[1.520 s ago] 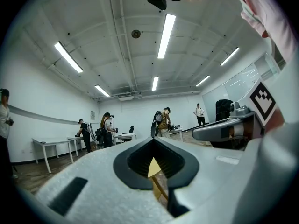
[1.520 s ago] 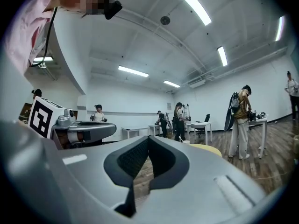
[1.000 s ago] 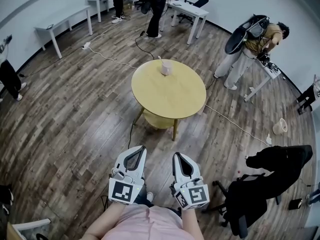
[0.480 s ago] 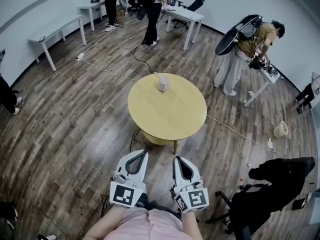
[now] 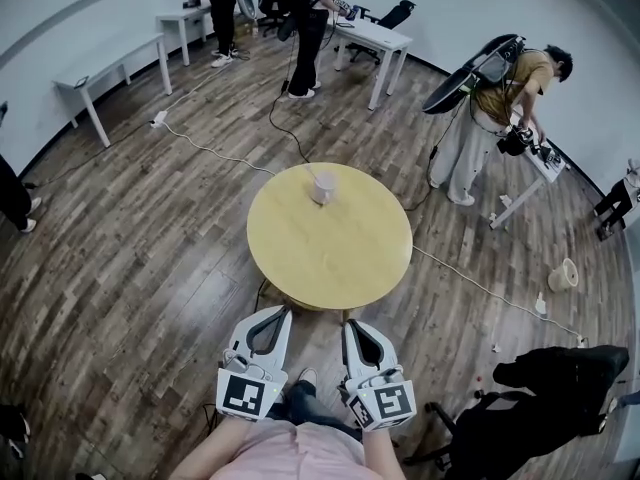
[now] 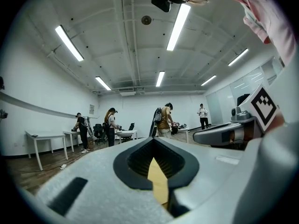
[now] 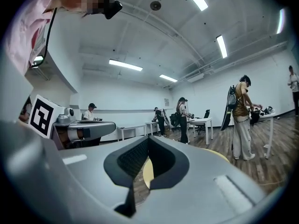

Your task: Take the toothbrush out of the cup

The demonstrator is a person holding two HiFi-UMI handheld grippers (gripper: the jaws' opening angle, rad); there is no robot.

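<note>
A small pale cup (image 5: 323,188) stands on the far side of the round yellow table (image 5: 340,253). A thin toothbrush (image 5: 313,175) leans out of it to the left. My left gripper (image 5: 284,311) and right gripper (image 5: 349,322) are held side by side just short of the table's near edge, pointing level at it, well away from the cup. Both are shut with nothing between their fingers. In the left gripper view the left gripper's (image 6: 153,139) tips meet with a slice of tabletop showing through the jaws. The right gripper view shows the right gripper (image 7: 148,138) the same way.
A cable (image 5: 490,290) runs over the wooden floor right of the table, another (image 5: 215,153) at the back left. A black office chair (image 5: 545,383) stands at my lower right. White desks (image 5: 385,40) and several standing people line the back; one person (image 5: 490,118) bends at a stand on the right.
I have walked toward the table: it has come nearer and its near edge now lies just ahead of both grippers. The grippers stay shut, side by side.
</note>
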